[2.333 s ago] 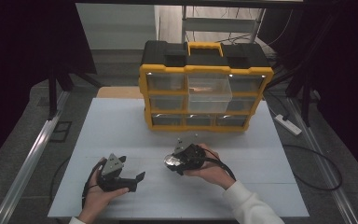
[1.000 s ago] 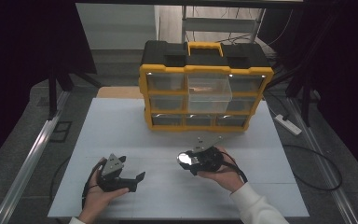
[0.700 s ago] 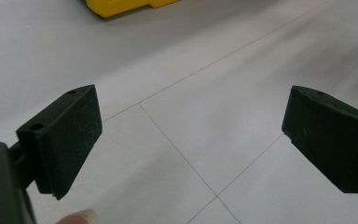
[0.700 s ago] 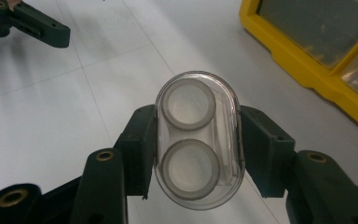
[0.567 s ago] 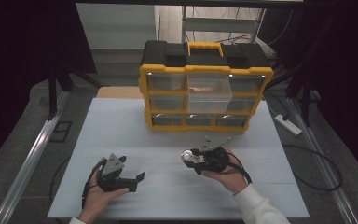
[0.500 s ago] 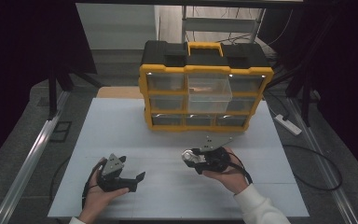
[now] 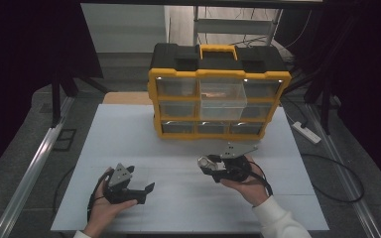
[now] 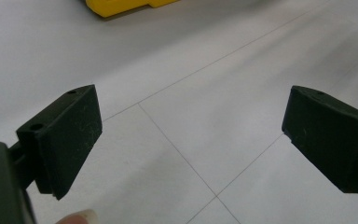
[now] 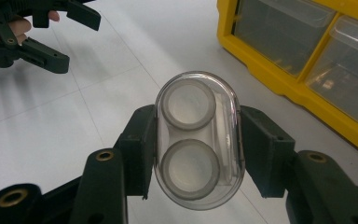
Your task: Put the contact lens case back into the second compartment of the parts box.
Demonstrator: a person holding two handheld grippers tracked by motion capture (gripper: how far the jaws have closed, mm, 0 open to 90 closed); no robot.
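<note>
Pick done, stow still open.
You had the clear two-well case (image 9: 196, 140) clamped between the jaws of the right gripper (image 7: 209, 163), held off the table (image 7: 129, 129) near its front-right area, just short of the yellow drawer organizer (image 7: 218, 89) at the far edge. All drawers looked closed. Your left gripper (image 7: 146, 191) sat open and empty near the front-left corner.

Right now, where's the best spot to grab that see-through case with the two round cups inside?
Across its narrow middle, on the two long flat sides. The clear case is an oval, so flat pads sit best there; the rounded ends would slip. The right tool holds it that way, one pad on each long side.
</note>
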